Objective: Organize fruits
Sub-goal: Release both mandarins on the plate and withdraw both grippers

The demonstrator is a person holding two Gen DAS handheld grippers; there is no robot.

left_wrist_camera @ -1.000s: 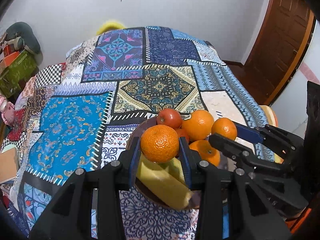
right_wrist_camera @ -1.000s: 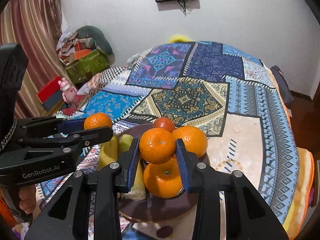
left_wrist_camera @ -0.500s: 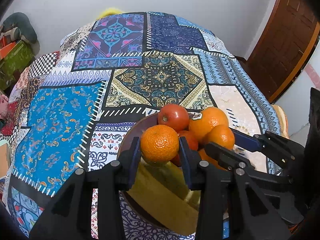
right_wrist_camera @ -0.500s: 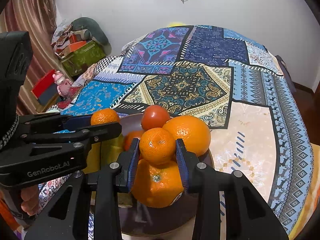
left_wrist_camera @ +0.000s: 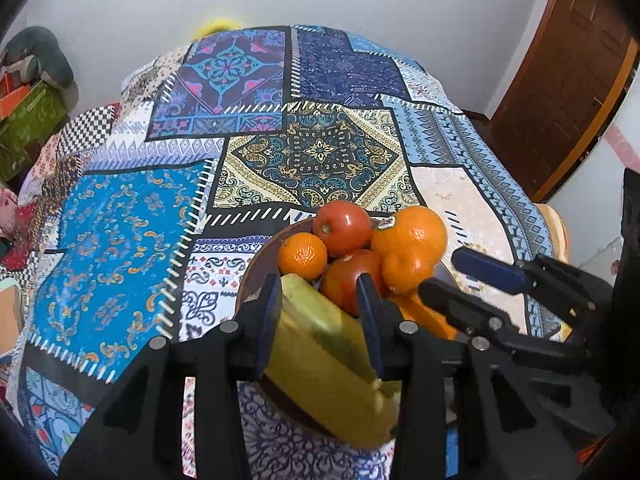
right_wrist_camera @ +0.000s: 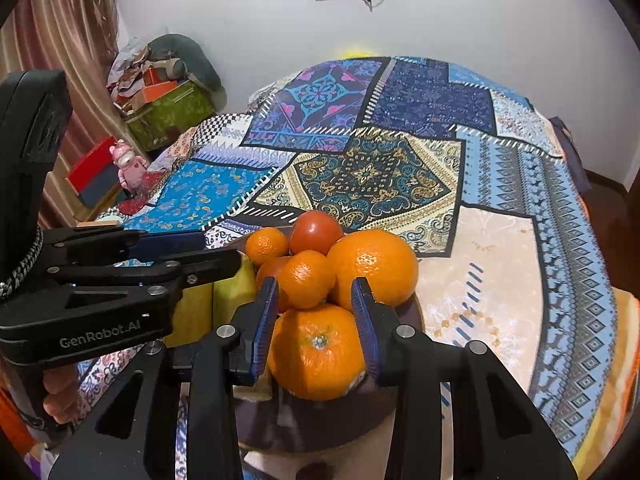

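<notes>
Patchwork cloth [left_wrist_camera: 320, 160] covers the table. Left gripper [left_wrist_camera: 318, 304] and right gripper [right_wrist_camera: 316, 312] are both spread, holding nothing, above the fruit-filled bowl [left_wrist_camera: 256, 264]; mandarin [left_wrist_camera: 303, 255] lies inside. "GenRobot.AI" marks the left gripper.

The only words that can be read are "GenRobot.AI", in pale letters on the black side of the left claw [right_wrist_camera: 192, 258] in the right wrist view. A small dark sticker [left_wrist_camera: 386, 222] sits on top of the big orange [left_wrist_camera: 412, 232] in the left wrist view; its print is too small to read.
</notes>
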